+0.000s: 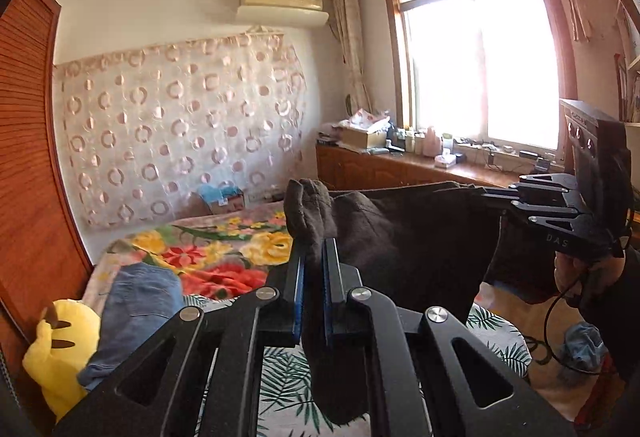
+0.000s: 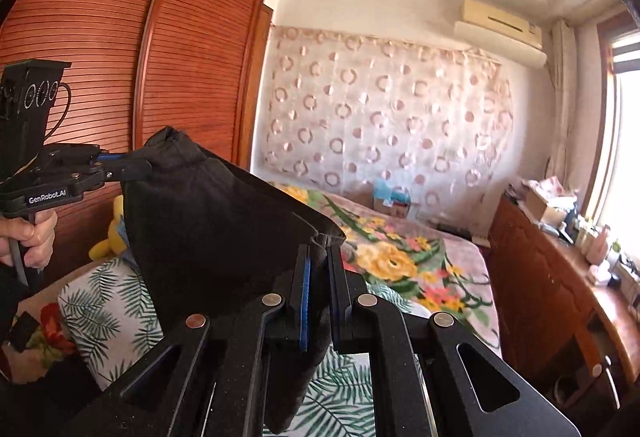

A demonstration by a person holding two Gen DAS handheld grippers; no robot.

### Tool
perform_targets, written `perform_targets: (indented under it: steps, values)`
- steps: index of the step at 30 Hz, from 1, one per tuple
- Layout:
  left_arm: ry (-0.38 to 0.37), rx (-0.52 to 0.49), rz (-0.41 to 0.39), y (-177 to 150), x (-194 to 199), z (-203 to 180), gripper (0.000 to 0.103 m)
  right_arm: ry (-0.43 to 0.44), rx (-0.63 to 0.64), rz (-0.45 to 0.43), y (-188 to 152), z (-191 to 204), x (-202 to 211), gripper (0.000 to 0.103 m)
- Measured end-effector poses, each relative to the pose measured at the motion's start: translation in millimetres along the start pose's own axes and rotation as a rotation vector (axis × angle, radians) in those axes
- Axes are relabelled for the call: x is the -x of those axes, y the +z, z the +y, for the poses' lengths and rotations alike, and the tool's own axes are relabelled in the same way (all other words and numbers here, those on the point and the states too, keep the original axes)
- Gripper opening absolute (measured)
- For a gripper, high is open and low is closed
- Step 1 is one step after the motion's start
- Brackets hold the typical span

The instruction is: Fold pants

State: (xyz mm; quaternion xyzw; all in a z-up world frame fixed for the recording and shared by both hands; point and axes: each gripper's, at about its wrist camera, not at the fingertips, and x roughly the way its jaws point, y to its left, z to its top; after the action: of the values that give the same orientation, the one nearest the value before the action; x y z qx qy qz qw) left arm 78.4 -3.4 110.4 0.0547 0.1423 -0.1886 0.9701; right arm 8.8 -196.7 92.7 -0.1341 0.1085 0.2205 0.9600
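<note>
Both of my grippers are clamped on the dark brown, soft knit pants (image 1: 400, 233), which hang in the air between them above the bed.

Left gripper (image 1: 314, 249): blue-padded jaws closed on a bunched end of the cloth; a lump of fabric pokes out past the tips, and more trails down under the fingers.

Right gripper (image 2: 318, 257): jaws likewise pinched on a gathered edge, cloth draping below.

Key relation: the held edge runs roughly level from one gripper to the other, slightly slack, and the rest of the garment hangs below it. Each hand has one end; neither is nearer.

Below lies the white leaf-print sheet (image 1: 292, 389). Beyond it is a pink floral blanket (image 1: 224, 253).

My judgement: the next move is to lay the cloth flat on the leaf-print sheet, keeping the span taut so it lands unwrinkled.

Folded blue jeans (image 1: 136, 301) and a yellow plush toy (image 1: 56, 353) sit at the left edge, clear of the landing spot.
</note>
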Motion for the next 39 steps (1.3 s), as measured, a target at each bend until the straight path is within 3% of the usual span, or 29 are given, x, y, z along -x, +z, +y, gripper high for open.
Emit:
perform_targets:
  steps: [4, 8, 17, 29, 39]
  values:
    - [0.023, 0.010, -0.013, -3.2, 6.8, 12.9, 0.009, 0.026, 0.020, -0.013, -8.7, -4.6, 4.5, 0.007]
    - [0.036, 0.033, 0.034, -19.8, -11.2, 22.8, 0.009, 0.039, 0.022, 0.023, -22.9, -14.9, -11.3, 0.007]
    - [0.090, 0.067, 0.195, -68.3, -95.1, 44.4, 0.009, 0.038, -0.016, 0.146, -64.2, -47.8, -99.0, 0.007]
    - [0.153, 0.062, 0.335, -101.3, -184.1, 60.3, 0.009, -0.034, -0.011, 0.322, -88.1, -87.8, -213.4, 0.007]
    - [0.177, 0.061, 0.394, -115.4, -210.7, 57.2, 0.009, -0.061, -0.040, 0.393, -59.7, -54.8, -268.5, 0.007]
